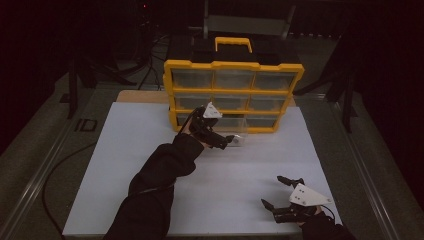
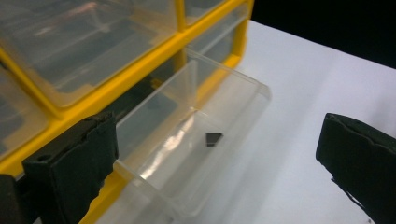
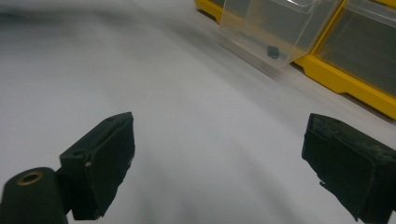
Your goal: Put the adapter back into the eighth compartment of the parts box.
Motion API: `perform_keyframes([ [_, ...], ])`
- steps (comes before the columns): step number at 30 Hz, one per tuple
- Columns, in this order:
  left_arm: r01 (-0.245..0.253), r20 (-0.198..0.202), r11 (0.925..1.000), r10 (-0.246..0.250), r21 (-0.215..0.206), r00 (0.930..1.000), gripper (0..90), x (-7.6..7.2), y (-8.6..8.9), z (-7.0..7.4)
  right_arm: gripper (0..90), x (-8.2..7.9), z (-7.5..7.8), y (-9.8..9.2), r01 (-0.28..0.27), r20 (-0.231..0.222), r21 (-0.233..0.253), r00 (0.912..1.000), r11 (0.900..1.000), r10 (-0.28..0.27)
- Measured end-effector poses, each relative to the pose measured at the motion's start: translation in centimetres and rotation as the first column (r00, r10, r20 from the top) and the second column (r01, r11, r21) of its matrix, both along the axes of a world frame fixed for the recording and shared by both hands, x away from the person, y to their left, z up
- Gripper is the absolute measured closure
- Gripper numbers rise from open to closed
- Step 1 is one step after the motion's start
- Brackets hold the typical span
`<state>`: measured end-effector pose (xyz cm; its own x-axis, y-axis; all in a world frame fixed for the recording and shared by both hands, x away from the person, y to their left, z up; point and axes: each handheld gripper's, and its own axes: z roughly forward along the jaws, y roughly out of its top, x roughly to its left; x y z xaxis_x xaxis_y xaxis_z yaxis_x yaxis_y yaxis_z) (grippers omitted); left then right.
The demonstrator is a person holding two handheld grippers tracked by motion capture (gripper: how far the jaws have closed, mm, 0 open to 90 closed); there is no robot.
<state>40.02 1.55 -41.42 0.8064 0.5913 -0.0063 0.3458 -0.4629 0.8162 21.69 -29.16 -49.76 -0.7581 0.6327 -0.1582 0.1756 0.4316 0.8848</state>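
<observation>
I'm holding the left gripper (image 1: pixel 231 140) at the yellow drawer cabinet (image 1: pixel 233 95), jaws spread wide and gripping nothing. They're straddling a clear drawer (image 2: pixel 196 140) that's sticking out of the bottom row. A small dark piece (image 2: pixel 213 138) is lying on the drawer floor. I'm resting the right gripper (image 1: pixel 276 192) low over the white table (image 1: pixel 240 170), well apart, jaws also wide and empty.

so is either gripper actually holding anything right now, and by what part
Nothing is held. The left gripper is open beside the pulled-out clear drawer, and the right gripper is open over the white table.
</observation>
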Motion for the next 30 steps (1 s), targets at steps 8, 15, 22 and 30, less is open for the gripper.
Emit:
perform_keyframes([
  [8,0.005,-0.01,1.0,-0.005,-0.004,0.9999,0.0,-0.8,0.6,0.0,9.4,0.0,0.0,0.0,-0.001,0.001,0.001,1.0,1.0,0.001],
  [15,0.013,-0.008,0.9999,-0.013,-0.002,0.9999,0.0,-1.4,1.0,-0.2,9.4,0.0,0.0,0.0,-0.001,-0.001,-0.001,1.0,1.0,0.001],
  [22,0.02,0.002,0.9998,-0.02,0.006,0.9998,0.0,-2.6,1.0,-0.6,9.4,0.0,0.0,0.0,-0.002,-0.001,0.001,1.0,1.0,0.002],
  [30,0.031,0.003,0.9994,-0.031,0.015,0.9995,0.0,-3.5,1.1,-1.2,9.4,0.0,0.0,0.0,-0.003,0.0,0.002,1.0,1.0,0.003],
])
